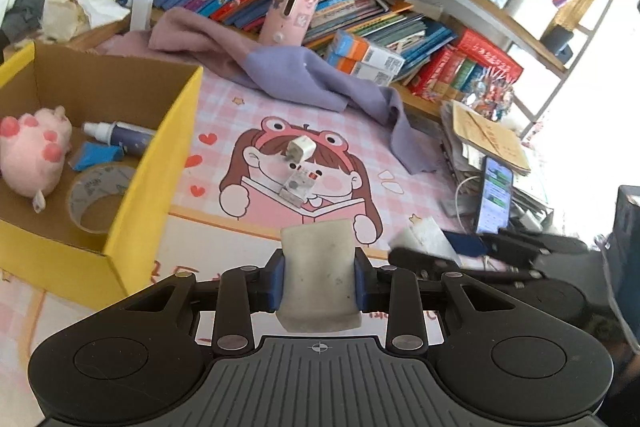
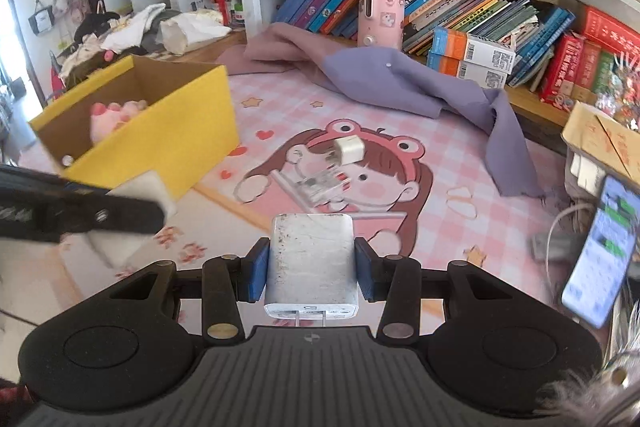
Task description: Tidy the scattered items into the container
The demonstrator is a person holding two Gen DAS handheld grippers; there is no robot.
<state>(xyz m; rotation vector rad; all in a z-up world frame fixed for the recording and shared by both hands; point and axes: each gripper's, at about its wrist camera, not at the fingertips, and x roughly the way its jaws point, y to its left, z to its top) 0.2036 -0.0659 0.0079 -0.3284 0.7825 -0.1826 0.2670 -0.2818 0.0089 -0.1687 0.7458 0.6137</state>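
Note:
My left gripper (image 1: 319, 277) is shut on a worn white block (image 1: 318, 259), held above the pink cartoon mat. To its left stands the yellow cardboard box (image 1: 152, 163), open on top, with a pink plush (image 1: 32, 151), a spray bottle (image 1: 120, 135) and a tape roll (image 1: 100, 195) inside. My right gripper (image 2: 312, 273) is shut on a white charger (image 2: 310, 259), prongs toward the camera. A small white plug cube (image 2: 350, 149) and a small clear packet (image 2: 324, 185) lie on the mat ahead. The yellow box (image 2: 168, 131) sits to the left in the right wrist view.
A purple cloth (image 2: 420, 87) lies across the back of the mat, with a pink cylinder (image 2: 380, 11) and rows of books behind it. A lit phone (image 2: 600, 251) and cables lie at the right edge. Bookshelves overhang the back.

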